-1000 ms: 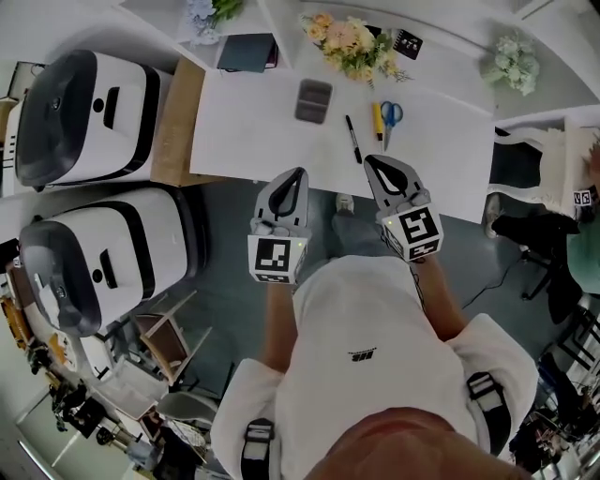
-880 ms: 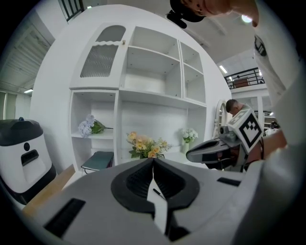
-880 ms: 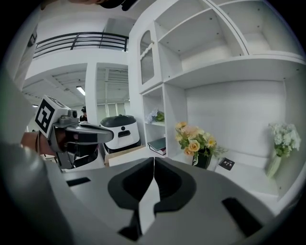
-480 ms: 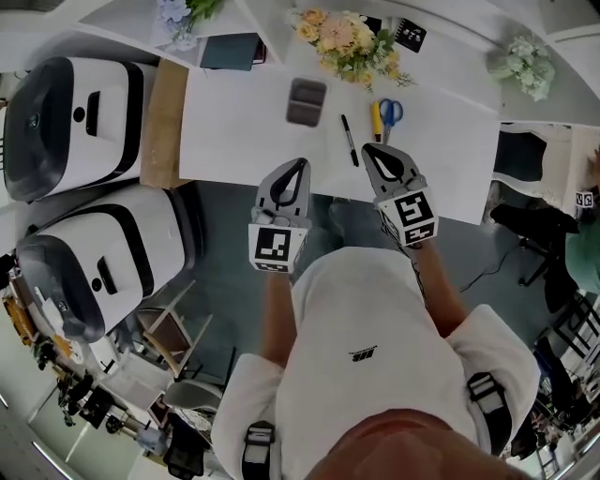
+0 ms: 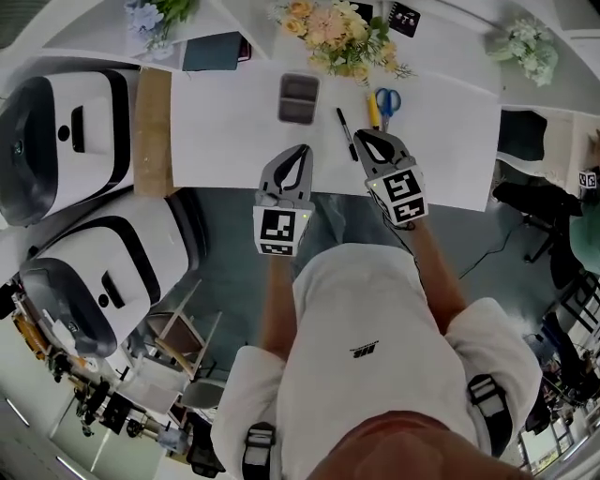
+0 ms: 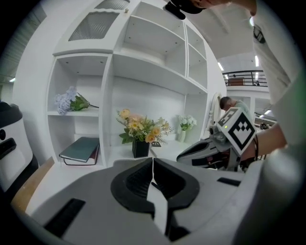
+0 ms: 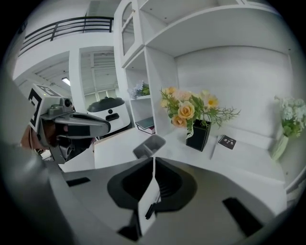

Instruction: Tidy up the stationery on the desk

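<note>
On the white desk (image 5: 234, 131) lie a black pen (image 5: 346, 133), a yellow marker-like item (image 5: 373, 110) and blue-handled scissors (image 5: 387, 99). A grey two-compartment organiser (image 5: 298, 97) stands further back; it also shows in the right gripper view as the organiser (image 7: 149, 145). My left gripper (image 5: 303, 148) is shut and empty, with its tip over the desk's near edge, in front of the organiser. My right gripper (image 5: 360, 138) is shut and empty, its tip close beside the pen's near end. In their own views the left gripper (image 6: 152, 160) and right gripper (image 7: 153, 160) show jaws meeting in a line.
Two white rounded machines (image 5: 56, 131) (image 5: 103, 272) stand left of the desk, past a wooden side panel (image 5: 150, 131). On the shelf behind are a dark book (image 5: 214, 52), a bouquet in a black vase (image 5: 342, 33), a small black card (image 5: 406, 19) and white flowers (image 5: 525, 52).
Both grippers have moved forward and down toward the desk; their tips now reach its near edge. The right tip has come close to the black pen.
</note>
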`<state>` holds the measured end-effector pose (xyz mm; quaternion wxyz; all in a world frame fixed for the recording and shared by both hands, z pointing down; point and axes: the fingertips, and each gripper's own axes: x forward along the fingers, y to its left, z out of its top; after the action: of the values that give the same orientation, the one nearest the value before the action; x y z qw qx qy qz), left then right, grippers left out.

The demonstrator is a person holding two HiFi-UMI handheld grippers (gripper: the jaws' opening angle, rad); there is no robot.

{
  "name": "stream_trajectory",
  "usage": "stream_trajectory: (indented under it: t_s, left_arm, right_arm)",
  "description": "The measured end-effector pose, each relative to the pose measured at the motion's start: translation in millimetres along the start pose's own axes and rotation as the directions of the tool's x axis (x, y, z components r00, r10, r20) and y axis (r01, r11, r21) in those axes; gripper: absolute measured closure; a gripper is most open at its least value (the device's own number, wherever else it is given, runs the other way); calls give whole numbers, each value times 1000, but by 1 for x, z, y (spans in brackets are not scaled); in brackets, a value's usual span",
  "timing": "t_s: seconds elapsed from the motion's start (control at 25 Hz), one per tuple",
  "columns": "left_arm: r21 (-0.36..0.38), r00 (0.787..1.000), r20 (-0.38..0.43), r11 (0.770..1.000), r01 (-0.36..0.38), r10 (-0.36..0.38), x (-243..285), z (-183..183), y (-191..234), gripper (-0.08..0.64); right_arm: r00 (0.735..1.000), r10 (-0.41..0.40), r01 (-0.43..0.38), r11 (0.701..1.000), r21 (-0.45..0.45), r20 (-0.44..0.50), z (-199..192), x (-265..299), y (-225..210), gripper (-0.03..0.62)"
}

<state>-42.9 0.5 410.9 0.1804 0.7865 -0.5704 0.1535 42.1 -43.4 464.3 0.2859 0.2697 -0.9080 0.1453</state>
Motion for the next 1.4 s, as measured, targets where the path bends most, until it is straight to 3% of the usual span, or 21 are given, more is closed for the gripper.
stream_trajectory:
  t_s: [0.6,0.96,1.4]
  left_arm:
    - [-20,980,-84,984,179,-180,46,-39,8,560]
    - [6,965,-116,971,239,-237,71,-50,4,560]
    - [24,945,-158,956,292,-285,87,-59,-1,560]
  right_arm:
    - [988,-114,124,989,83,-108,-35,51,-9,589]
    - [980,-131,148,984,102,-153,-53,76,-18,580]
    - [968,-102,117,992,54,-228,-71,108,-26,552]
